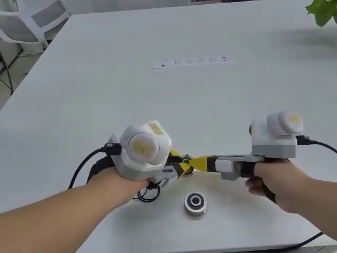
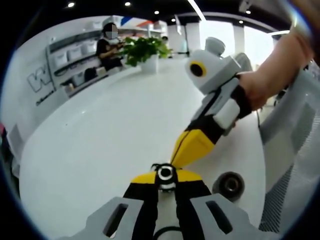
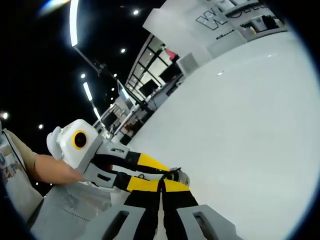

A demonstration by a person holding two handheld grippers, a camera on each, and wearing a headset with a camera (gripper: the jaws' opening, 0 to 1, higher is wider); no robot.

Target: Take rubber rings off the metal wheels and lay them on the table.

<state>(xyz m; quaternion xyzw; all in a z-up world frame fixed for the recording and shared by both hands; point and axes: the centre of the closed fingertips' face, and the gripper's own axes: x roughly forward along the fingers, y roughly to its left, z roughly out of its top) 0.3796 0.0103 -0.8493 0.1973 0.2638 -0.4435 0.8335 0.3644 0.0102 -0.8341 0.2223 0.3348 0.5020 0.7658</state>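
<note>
Two grippers: left gripper and right gripper. Two metal wheels: one held wheel, one loose wheel. One table, one power strip, one potted plant, one chair. Thin black loops on the table, too tangled to count

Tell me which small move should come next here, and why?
Probably draw the right gripper slowly away from the left gripper. The left jaws clamp a metal wheel, and the closed right jaws meet its rim; what they grip there is unclear.
</note>
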